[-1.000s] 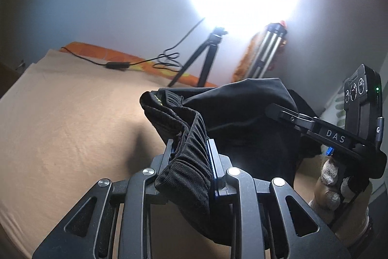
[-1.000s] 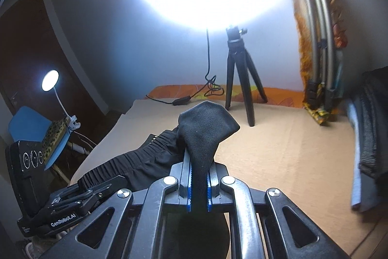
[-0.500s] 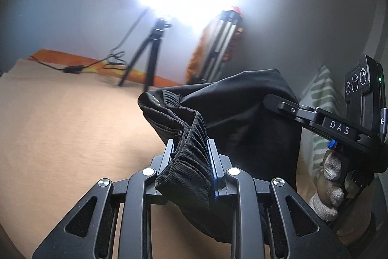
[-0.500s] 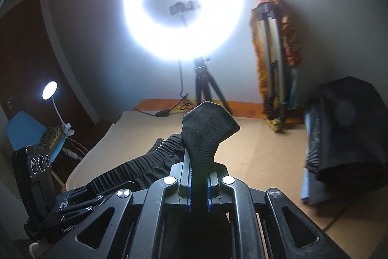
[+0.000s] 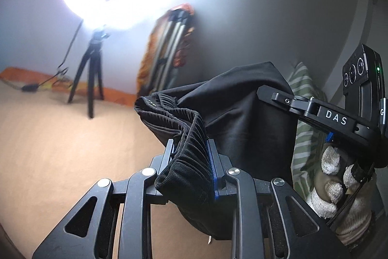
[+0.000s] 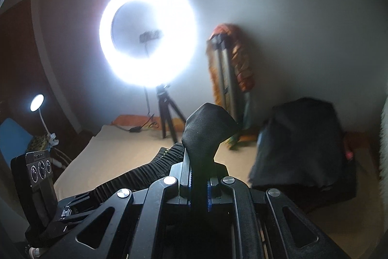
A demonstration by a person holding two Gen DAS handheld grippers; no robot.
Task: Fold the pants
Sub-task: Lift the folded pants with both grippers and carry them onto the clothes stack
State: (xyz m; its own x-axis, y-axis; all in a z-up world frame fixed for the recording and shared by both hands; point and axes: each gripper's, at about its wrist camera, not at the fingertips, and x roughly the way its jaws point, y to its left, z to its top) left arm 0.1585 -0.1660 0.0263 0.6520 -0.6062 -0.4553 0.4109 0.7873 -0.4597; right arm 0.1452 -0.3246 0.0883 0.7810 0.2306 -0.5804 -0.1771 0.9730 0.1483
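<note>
The black pants (image 5: 232, 118) hang in the air between my two grippers, above a tan sheet (image 5: 60, 149). My left gripper (image 5: 191, 154) is shut on the ribbed elastic waistband (image 5: 186, 152). My right gripper (image 6: 198, 176) is shut on a bunched fold of black cloth (image 6: 206, 128) that sticks up from its jaws. The waistband (image 6: 135, 179) runs from there to the left gripper's body (image 6: 41, 176) in the right wrist view. The right gripper's body (image 5: 337, 118) and a gloved hand (image 5: 337, 191) show at the right of the left wrist view.
A bright ring light (image 6: 148, 40) on a black tripod (image 6: 167, 118) stands at the far edge, with a cable on the sheet (image 5: 31, 87). A folded tripod with orange cloth (image 6: 230, 79) leans on the wall. A dark clothes pile (image 6: 300, 145) lies right. A desk lamp (image 6: 37, 102) stands left.
Both grippers, still holding the pants, have swung to the right and tilted up. The ring light and tripods have slid left in both views, and the dark pile has come further into view.
</note>
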